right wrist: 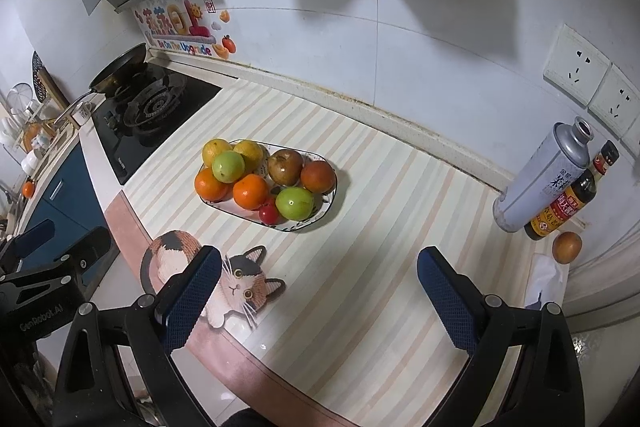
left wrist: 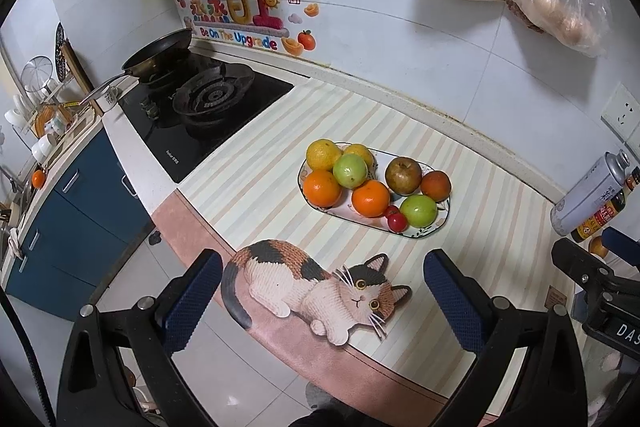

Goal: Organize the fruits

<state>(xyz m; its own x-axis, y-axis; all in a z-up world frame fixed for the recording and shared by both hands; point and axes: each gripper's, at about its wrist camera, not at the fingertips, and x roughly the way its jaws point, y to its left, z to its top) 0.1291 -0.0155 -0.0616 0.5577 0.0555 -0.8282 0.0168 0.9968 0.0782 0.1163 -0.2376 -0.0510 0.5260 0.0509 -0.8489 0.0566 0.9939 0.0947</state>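
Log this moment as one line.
left gripper: open, empty | right gripper: open, empty | fruit plate: full, untouched | stray fruit: beside bottles

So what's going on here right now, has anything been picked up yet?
Nothing is being handled yet. The left gripper and right gripper both hover open and empty above the striped counter mat, near the cat-shaped mat. The fruit plate sits ahead, loaded with oranges, green fruits and a small red fruit. One more round fruit lies apart, beside the sauce bottle.
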